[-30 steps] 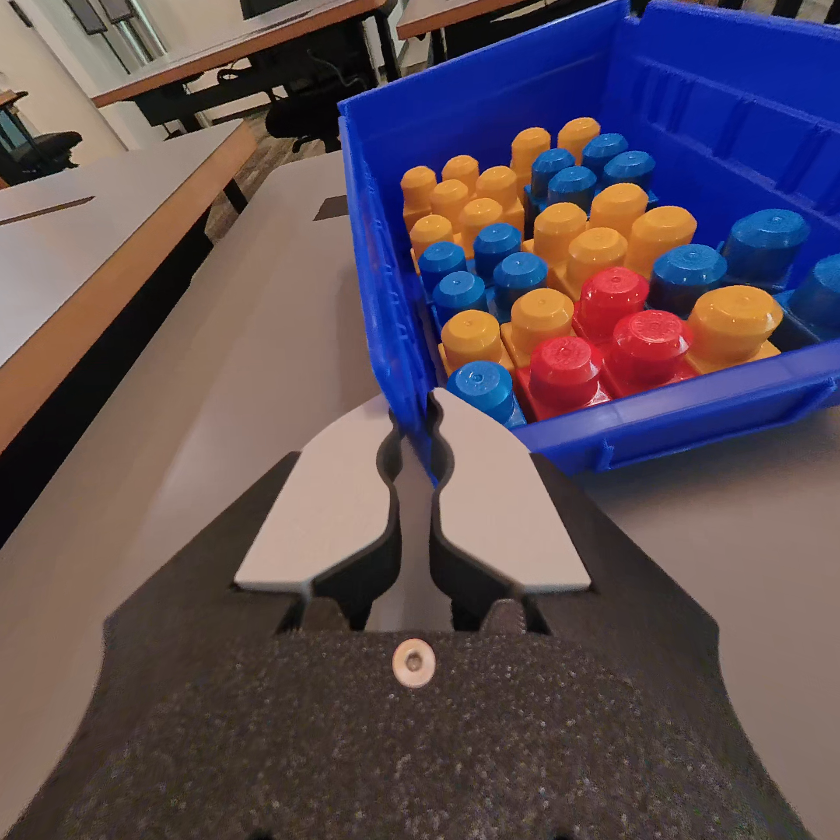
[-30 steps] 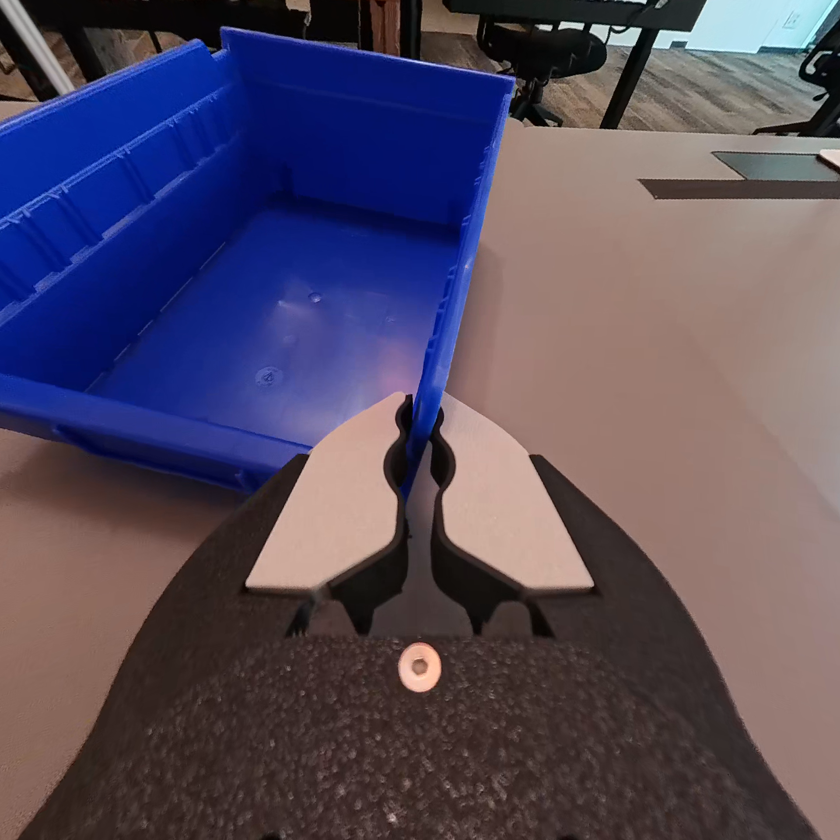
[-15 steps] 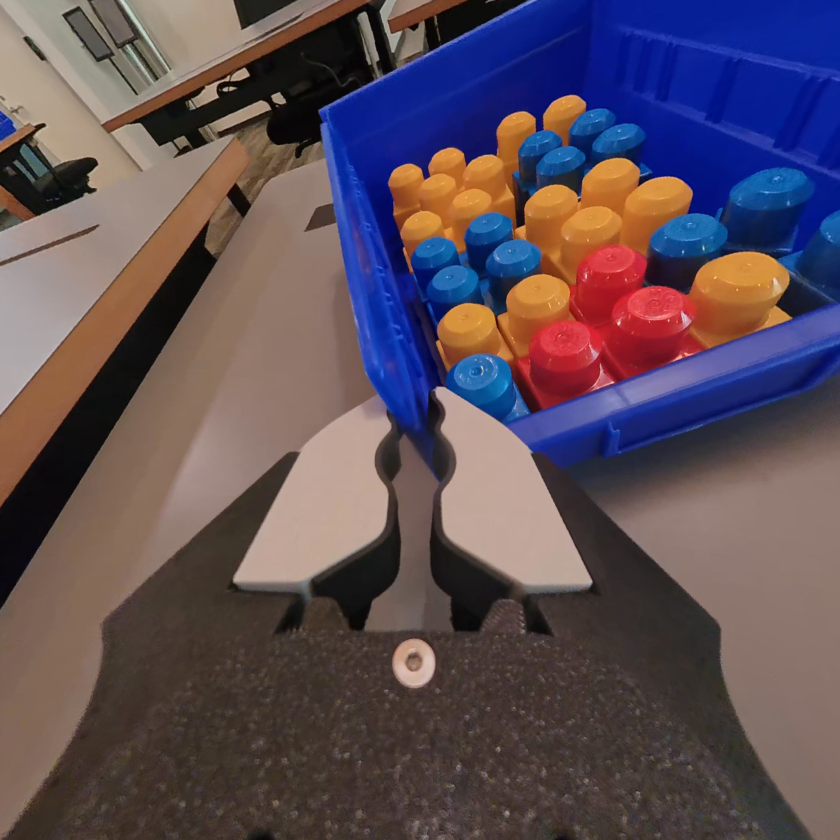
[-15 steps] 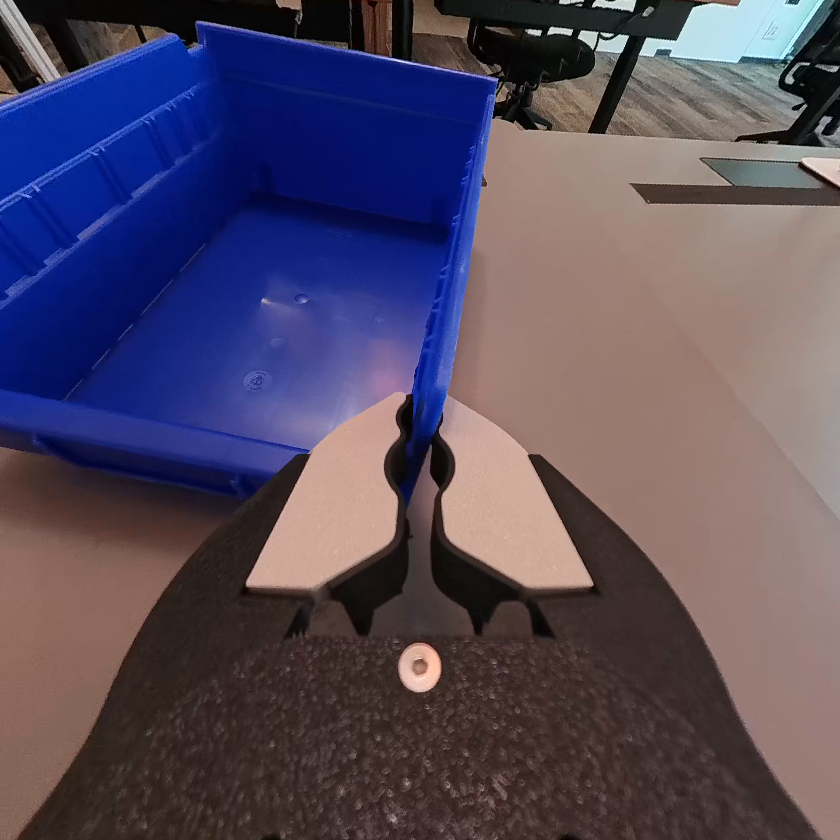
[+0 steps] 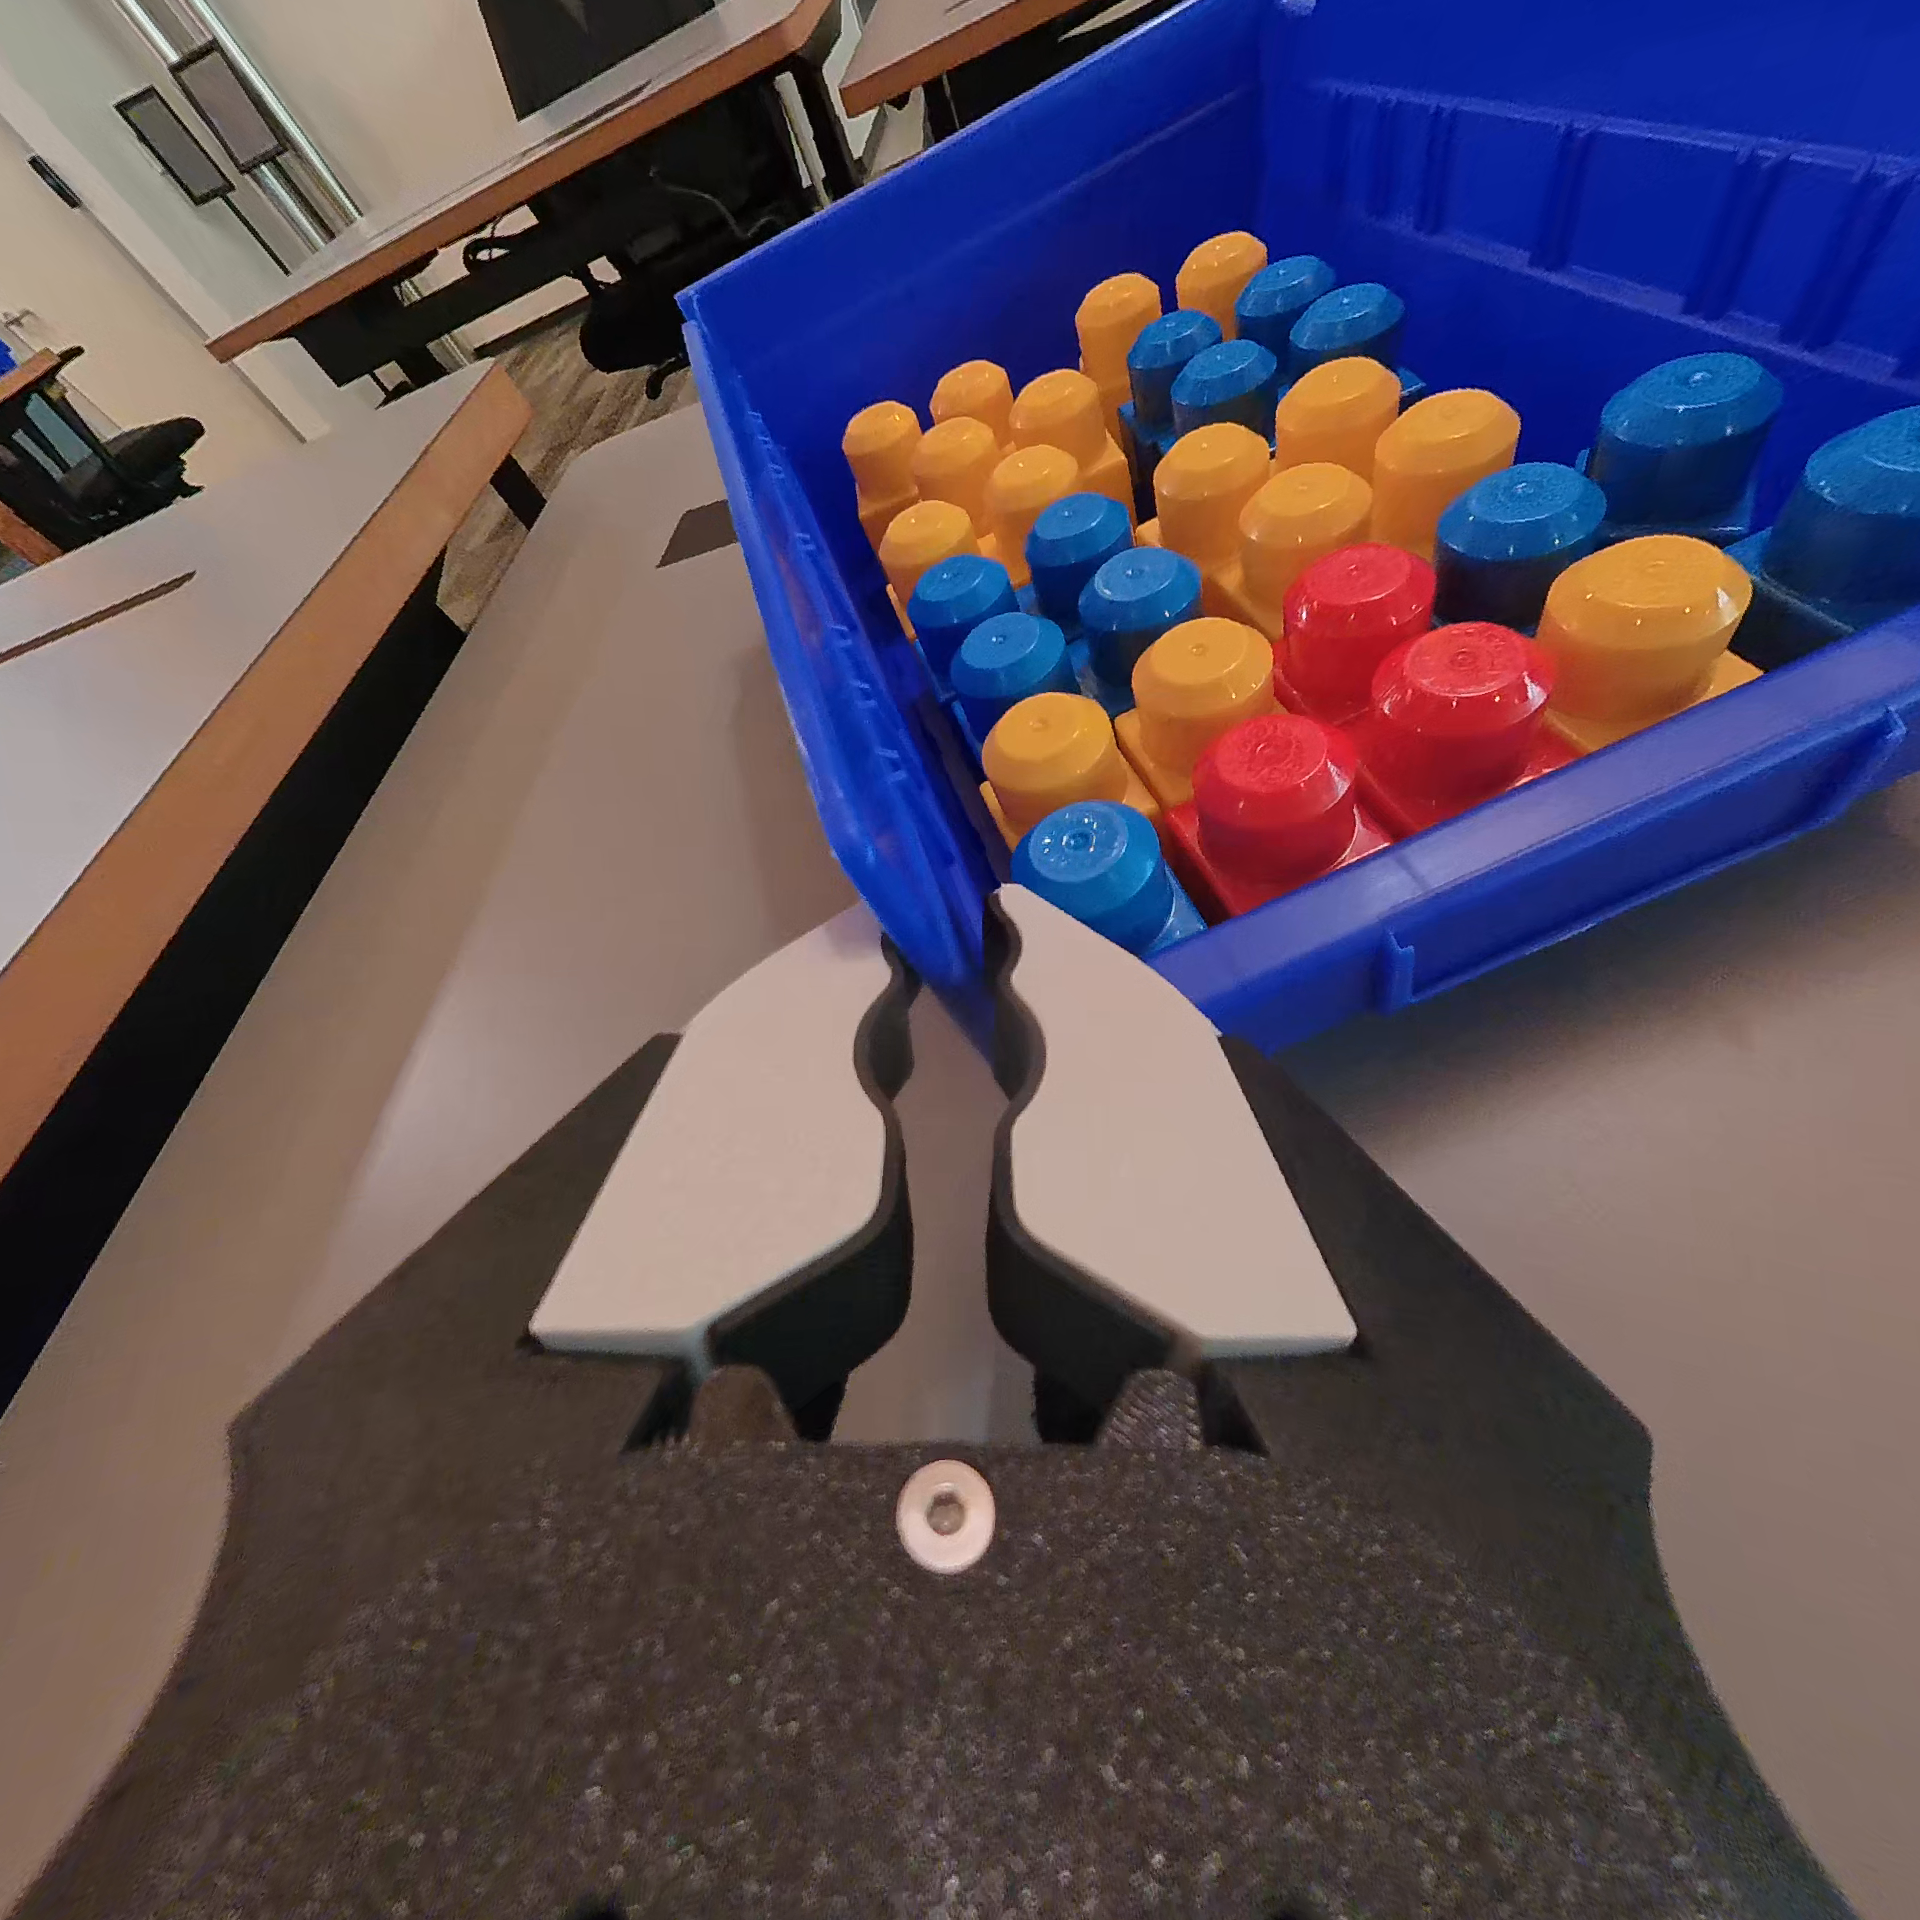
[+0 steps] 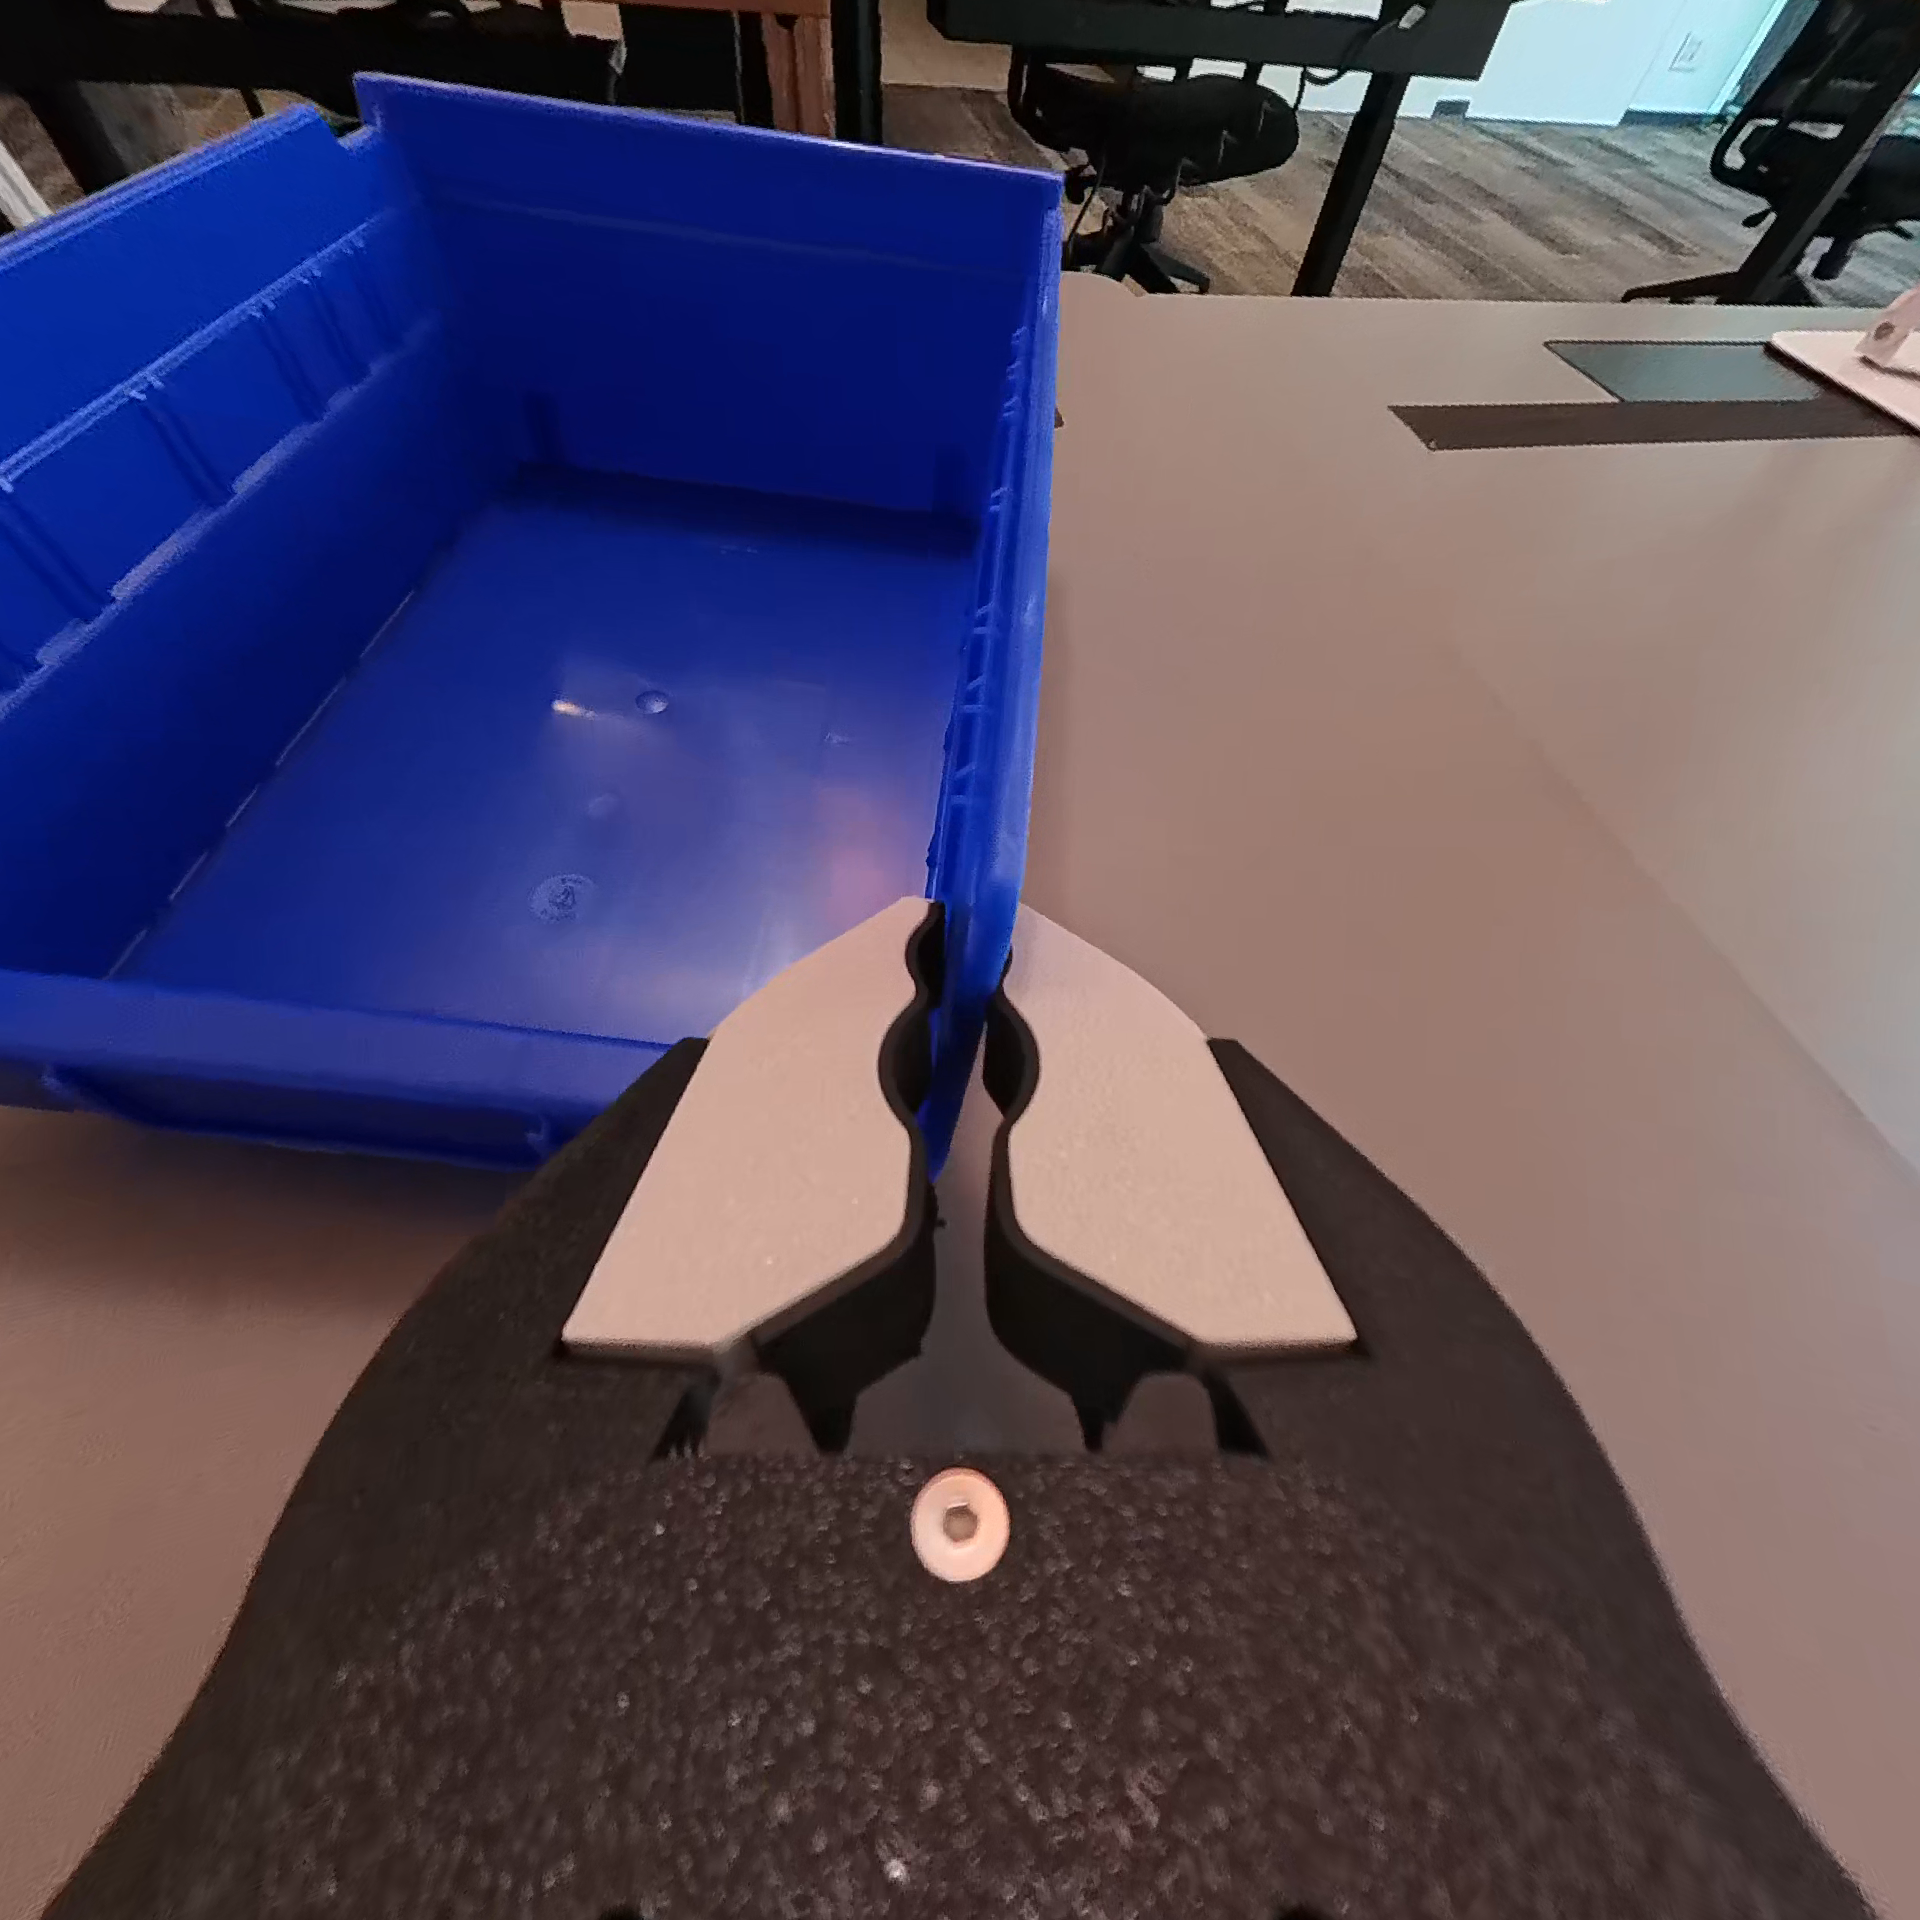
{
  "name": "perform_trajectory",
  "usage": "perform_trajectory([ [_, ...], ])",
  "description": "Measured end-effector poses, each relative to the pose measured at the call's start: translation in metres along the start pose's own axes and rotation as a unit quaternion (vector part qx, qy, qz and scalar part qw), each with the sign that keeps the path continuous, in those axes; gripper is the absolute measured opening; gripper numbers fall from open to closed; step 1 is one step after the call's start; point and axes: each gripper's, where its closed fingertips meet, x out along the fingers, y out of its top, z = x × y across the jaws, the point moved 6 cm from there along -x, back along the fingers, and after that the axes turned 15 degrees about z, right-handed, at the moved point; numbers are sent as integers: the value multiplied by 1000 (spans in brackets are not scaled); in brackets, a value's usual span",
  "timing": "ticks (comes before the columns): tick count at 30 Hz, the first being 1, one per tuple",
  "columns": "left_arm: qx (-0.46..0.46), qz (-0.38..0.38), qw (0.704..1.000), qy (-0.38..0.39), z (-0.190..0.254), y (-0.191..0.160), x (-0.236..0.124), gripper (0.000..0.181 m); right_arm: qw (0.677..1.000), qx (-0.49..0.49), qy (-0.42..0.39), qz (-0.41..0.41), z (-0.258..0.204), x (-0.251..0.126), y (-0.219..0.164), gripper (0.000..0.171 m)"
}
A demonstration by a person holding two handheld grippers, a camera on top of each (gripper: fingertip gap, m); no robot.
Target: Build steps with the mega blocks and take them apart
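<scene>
Left gripper (image 5: pixel 951 925) fingers nearly closed; right gripper (image 6: pixel 971 930) likewise.

Ahead and to the right of the left gripper (image 5: pixel 951 920) fingers, we see the blue bin (image 5: pixel 1621 914) cut off by the top and right picture edges, and its front wall hides the lower bodies of the nearest mega blocks (image 5: pixel 1278 769). Between the right gripper (image 6: pixel 971 935) fingers, the bin wall's lower part is hidden behind the left finger (image 6: pixel 769 1132). Left of those fingers, the picture edge cuts off the bin.
</scene>
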Motion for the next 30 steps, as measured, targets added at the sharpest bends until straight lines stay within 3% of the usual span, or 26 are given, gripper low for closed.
perform_trajectory([
  [23, 21, 14, 1000, -4, 0, -2, -4, 13, 999, 22, -24, 16, 22, -1, -2, 4],
  [30, -12, 52, 999, -10, -14, 8, -17, 31, 995, 37, -18, 93, 27, -18, 26, 40],
])
